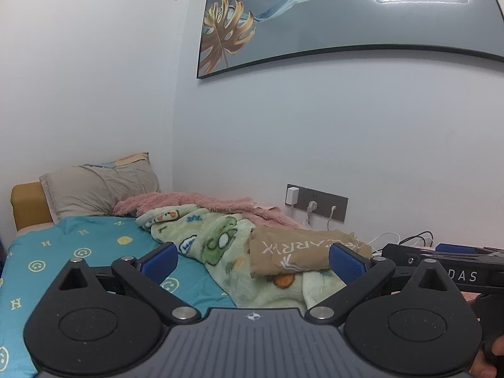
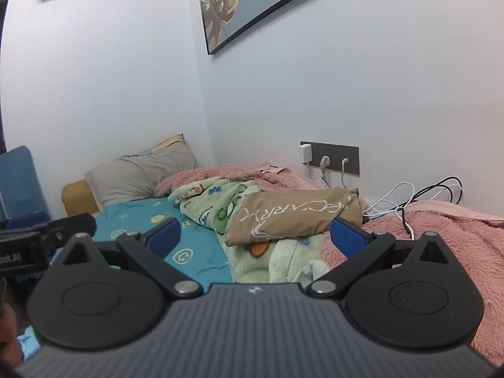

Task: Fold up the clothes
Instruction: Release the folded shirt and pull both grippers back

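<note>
Tan garment (image 2: 296, 212) on the bed; left gripper (image 1: 253, 260) and right gripper (image 2: 255, 236) were held spread, empty.
It was judged light, limp; a hem corner was favoured for grasping.

teal sheet (image 1: 94, 245) open left; green blanket (image 1: 220, 239), cables (image 2: 419, 195) crowd right.

2 low bedward views (shared garment (image 1: 302, 253))

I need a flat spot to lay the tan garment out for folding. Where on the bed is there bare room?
The teal smiley sheet is bare between the grey pillow and the green cartoon blanket. Crowded: the tan garment sits on that blanket, the pink fuzzy blanket fills the right, and cables trail below the wall sockets.
</note>
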Motion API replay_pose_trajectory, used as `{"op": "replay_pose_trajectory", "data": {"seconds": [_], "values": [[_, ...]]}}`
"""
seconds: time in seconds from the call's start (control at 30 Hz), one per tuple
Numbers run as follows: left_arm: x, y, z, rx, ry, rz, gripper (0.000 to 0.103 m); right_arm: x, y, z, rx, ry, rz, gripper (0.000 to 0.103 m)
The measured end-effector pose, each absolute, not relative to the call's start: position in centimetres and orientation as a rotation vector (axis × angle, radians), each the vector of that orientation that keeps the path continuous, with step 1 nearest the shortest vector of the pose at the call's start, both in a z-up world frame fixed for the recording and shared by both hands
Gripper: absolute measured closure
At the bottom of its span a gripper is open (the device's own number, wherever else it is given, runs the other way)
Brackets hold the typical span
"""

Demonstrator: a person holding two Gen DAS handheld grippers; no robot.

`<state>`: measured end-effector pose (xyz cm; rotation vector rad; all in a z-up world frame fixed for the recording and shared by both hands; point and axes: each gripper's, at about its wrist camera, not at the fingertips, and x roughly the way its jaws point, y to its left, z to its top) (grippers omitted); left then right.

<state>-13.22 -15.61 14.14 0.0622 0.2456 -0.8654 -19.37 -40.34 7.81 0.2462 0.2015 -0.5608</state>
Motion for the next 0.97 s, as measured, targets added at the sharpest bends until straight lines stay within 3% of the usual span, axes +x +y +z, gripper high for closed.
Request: {"op": "replay_pose_trajectory", "data": {"seconds": [0.97], "values": [[-12.7, -13.9, 13.0, 0.048, 0.279, -0.823, 0.0, -18.6, -38.7, 7.1, 0.222, 0.232, -0.55, 0.0]]}}
